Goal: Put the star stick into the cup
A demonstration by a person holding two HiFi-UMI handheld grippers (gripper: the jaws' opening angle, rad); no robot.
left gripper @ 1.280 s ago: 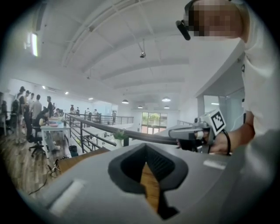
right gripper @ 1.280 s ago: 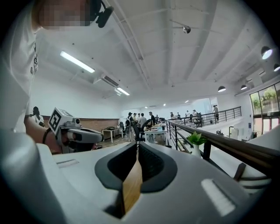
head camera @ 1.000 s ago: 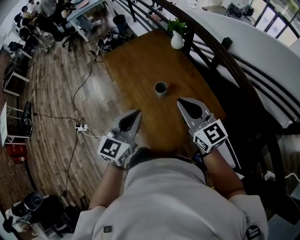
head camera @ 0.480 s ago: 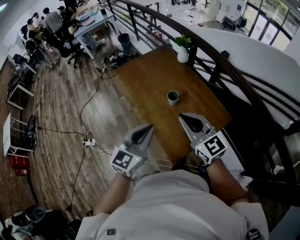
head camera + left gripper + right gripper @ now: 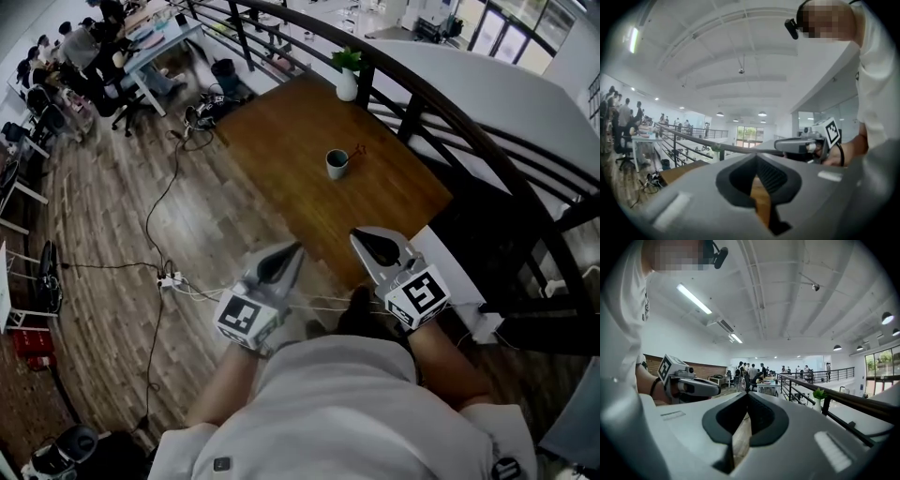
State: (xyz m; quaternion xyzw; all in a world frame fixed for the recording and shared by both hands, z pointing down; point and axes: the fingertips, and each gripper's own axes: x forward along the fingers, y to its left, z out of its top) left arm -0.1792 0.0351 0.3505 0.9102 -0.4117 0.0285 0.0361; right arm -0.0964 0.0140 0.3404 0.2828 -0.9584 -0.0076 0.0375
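Left gripper and right gripper are both pinched closed on nothing, well short of the wooden table. The star stick lies just beside the cup, so a sloppy grab could knock it over. Floor cables by the feet look trippy. The plant vase is off at the far edge.

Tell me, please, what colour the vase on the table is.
White; the vase shows best in the head view.
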